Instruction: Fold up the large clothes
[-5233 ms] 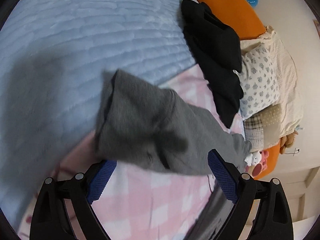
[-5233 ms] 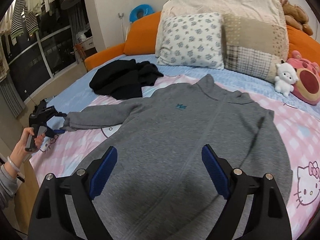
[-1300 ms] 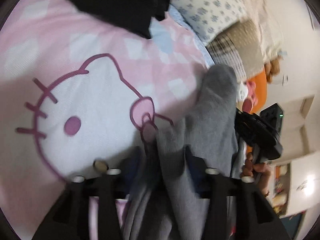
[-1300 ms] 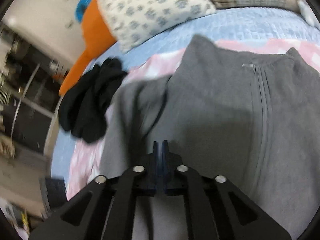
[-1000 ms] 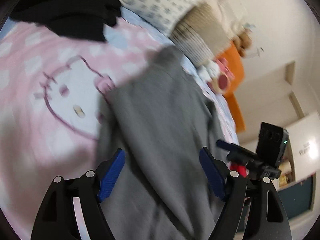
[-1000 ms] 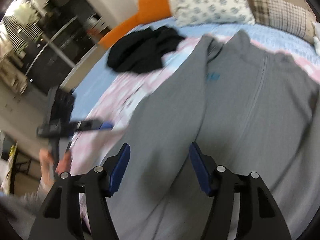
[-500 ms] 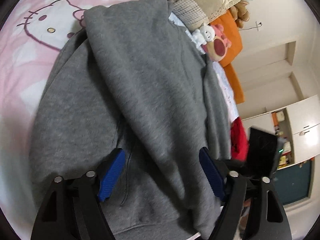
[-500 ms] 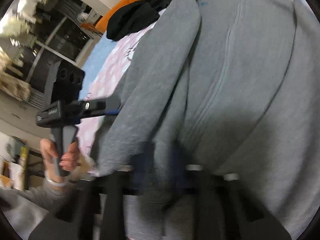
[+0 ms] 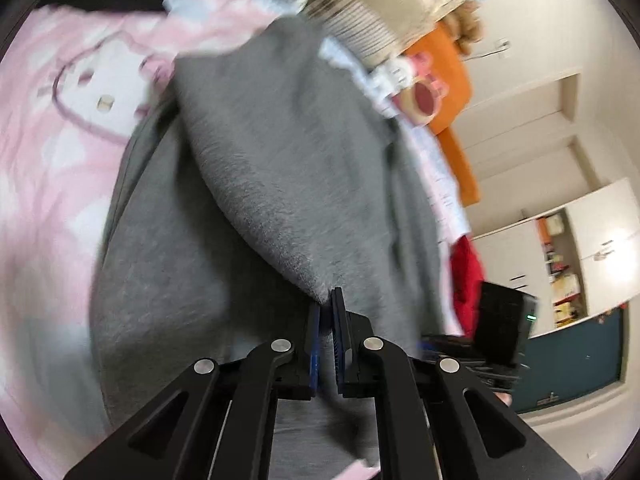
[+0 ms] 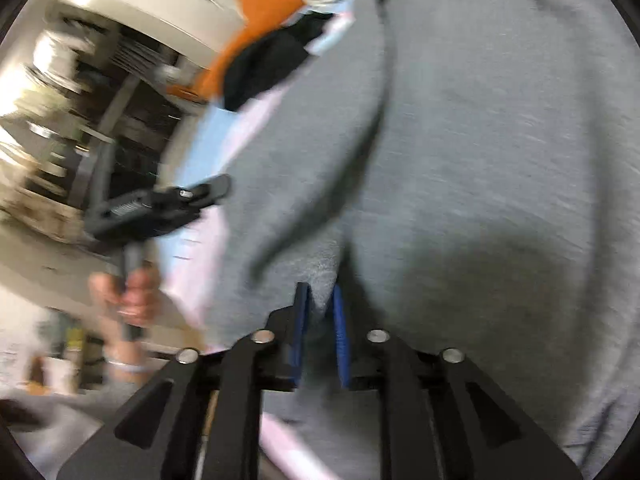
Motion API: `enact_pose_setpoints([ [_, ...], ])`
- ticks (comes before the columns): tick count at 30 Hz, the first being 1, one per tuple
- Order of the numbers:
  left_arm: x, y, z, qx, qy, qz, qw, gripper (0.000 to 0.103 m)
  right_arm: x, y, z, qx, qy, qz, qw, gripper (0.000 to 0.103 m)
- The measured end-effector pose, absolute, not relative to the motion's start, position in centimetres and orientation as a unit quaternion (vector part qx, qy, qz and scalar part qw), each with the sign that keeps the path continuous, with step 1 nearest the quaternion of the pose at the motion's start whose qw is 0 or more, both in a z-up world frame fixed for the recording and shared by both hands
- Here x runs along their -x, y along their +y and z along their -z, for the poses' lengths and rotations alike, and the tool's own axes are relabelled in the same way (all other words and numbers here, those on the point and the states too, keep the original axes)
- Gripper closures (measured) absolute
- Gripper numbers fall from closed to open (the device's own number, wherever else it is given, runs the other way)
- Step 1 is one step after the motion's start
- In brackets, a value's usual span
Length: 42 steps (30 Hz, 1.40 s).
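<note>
First fold made, both ends of the hem now pinched

The grey sweatshirt (image 9: 280, 168) lies on the bed over the pink sheet (image 9: 52, 132), one sleeve already laid across its front; the rest looks unfolded, so I judge the job early, with the other sleeve and the body folds still to do. The left hand-held gripper (image 9: 327, 320) has just closed almost completely on a thin edge of the cloth. The right hand-held gripper (image 10: 320, 316) has just opened a little, yet its pads press a thicker bunch of the same sweatshirt near the bottom hem
</note>
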<state>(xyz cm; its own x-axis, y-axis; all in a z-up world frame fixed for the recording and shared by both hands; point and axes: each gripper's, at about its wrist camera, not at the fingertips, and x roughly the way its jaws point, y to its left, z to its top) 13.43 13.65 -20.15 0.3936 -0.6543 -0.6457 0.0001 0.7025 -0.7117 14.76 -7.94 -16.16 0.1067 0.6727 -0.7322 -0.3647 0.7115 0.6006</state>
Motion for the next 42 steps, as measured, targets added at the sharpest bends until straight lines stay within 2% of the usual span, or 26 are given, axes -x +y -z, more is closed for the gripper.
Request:
enact_pose_setpoints([
  [1,-13.4,13.7,21.0,0.313,0.518,0.198,0.771,0.086,-14.3,-8.2,16.0,-0.134,0.561,-0.351,0.738,0.071],
  [2,-13.3,13.9,21.7,0.311,0.524,0.187,0.771,0.077,-13.8,-8.3,15.5,-0.134,0.553,-0.351,0.744,0.069],
  [4,-13.1,14.3,22.5,0.325,0.522,0.189,0.766,0.073,-12.5,-8.2,13.9,-0.121,0.530,-0.358,0.760,0.053],
  [5,-13.0,14.6,22.7,0.338,0.519,0.194,0.761,0.071,-11.7,-8.1,13.1,-0.115,0.520,-0.366,0.763,0.040],
  [6,-12.6,15.0,22.7,0.346,0.514,0.198,0.760,0.068,-10.7,-7.6,12.1,-0.106,0.507,-0.381,0.766,0.036],
  [11,-11.7,13.7,21.6,0.336,0.496,0.229,0.767,0.039,-8.2,-4.6,11.0,-0.021,0.492,-0.388,0.779,0.036],
  [13,-11.9,12.6,21.4,0.324,0.500,0.233,0.769,0.038,-8.4,-3.4,12.5,-0.008,0.509,-0.378,0.773,0.038],
  [15,-12.1,11.6,21.5,0.309,0.505,0.227,0.773,0.039,-8.9,-2.2,14.5,0.014,0.527,-0.359,0.770,0.047],
  [16,-12.2,11.4,21.7,0.308,0.505,0.227,0.773,0.041,-9.1,-1.8,15.2,0.023,0.529,-0.356,0.770,0.057],
  [17,-12.2,11.2,21.8,0.310,0.506,0.231,0.771,0.052,-9.1,-1.6,15.6,0.026,0.530,-0.352,0.771,0.064],
  [18,-12.4,11.2,22.0,0.318,0.509,0.235,0.765,0.065,-9.0,-1.9,15.6,0.010,0.535,-0.354,0.767,0.076],
  [19,-12.5,11.3,22.1,0.325,0.509,0.242,0.759,0.072,-9.5,-2.2,15.6,-0.009,0.543,-0.357,0.760,0.083],
  [20,-12.5,11.4,22.1,0.328,0.509,0.248,0.756,0.085,-10.1,-2.9,15.4,-0.050,0.555,-0.366,0.745,0.089],
  [21,-12.4,11.4,21.8,0.320,0.510,0.250,0.759,0.089,-10.7,-3.5,15.2,-0.084,0.560,-0.374,0.734,0.089],
  [24,-12.1,11.7,20.6,0.309,0.497,0.262,0.767,0.089,-10.7,-5.9,13.2,-0.180,0.553,-0.404,0.706,0.089],
  [26,-11.7,12.3,20.0,0.316,0.488,0.265,0.769,0.089,-10.2,-7.1,12.1,-0.201,0.544,-0.410,0.705,0.089],
  [29,-11.4,13.2,19.7,0.327,0.482,0.270,0.767,0.089,-9.6,-8.4,11.6,-0.194,0.535,-0.393,0.722,0.089],
  [37,-11.7,13.2,23.9,0.318,0.527,0.232,0.753,0.086,-9.6,-7.1,15.9,-0.128,0.568,-0.341,0.738,0.085],
  [39,-11.3,13.8,23.1,0.327,0.523,0.231,0.752,0.074,-9.4,-6.8,14.5,-0.108,0.558,-0.343,0.748,0.081],
  [40,-10.9,14.0,22.3,0.324,0.517,0.228,0.759,0.071,-9.2,-6.8,13.3,-0.101,0.548,-0.345,0.755,0.074],
  [42,-9.9,14.4,19.9,0.303,0.500,0.222,0.781,0.061,-8.9,-6.9,11.6,-0.094,0.528,-0.351,0.767,0.053],
])
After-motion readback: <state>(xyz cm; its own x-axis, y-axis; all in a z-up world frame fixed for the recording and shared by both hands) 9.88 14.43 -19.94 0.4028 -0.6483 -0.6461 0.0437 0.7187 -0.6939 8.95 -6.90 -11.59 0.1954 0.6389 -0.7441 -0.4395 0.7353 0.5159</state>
